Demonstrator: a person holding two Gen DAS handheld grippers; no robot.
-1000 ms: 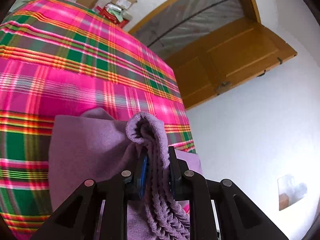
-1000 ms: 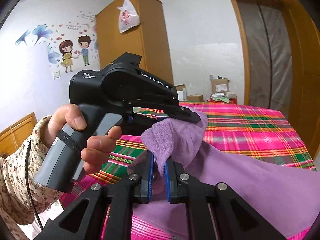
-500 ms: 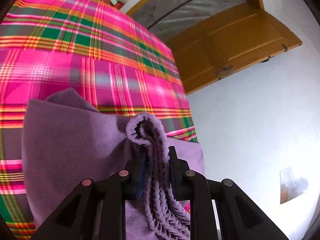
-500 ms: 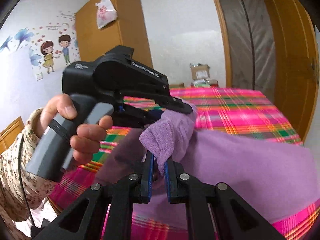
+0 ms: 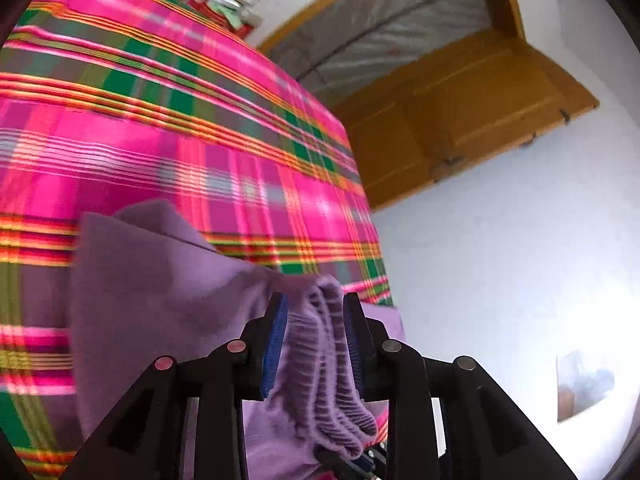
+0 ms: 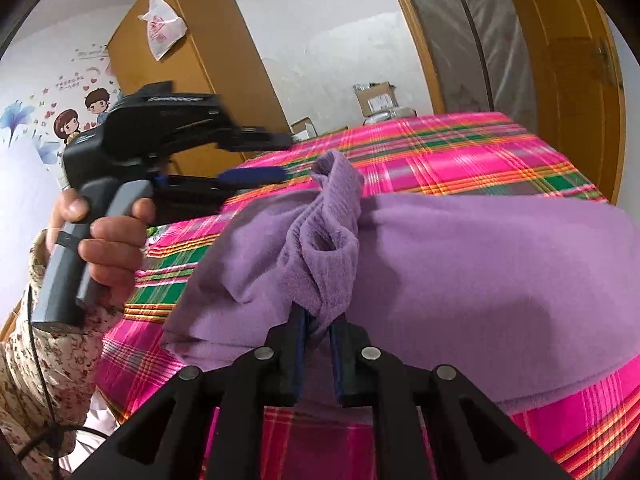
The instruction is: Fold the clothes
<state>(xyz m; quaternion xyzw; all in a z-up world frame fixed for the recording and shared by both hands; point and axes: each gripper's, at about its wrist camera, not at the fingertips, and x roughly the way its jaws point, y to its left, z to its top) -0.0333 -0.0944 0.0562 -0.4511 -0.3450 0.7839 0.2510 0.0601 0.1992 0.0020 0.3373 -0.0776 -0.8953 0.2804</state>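
A bed covered in a pink, green and orange plaid sheet fills the room's middle, with a white wall, a wooden door standing open beside a plastic-draped doorway, and a tall wooden wardrobe with a white bag hung on it near cartoon wall stickers. Cardboard boxes sit past the far end of the bed; what is in them cannot be made out. A purple fleece garment lies spread on the sheet near its closer edge. The left gripper, held in a hand with a floral sleeve, has its fingers parted a little, the ribbed purple hem lying loosely between the blue pads. The right gripper is pinched narrow on a bunched fold of the same garment, which rises just above its tips.
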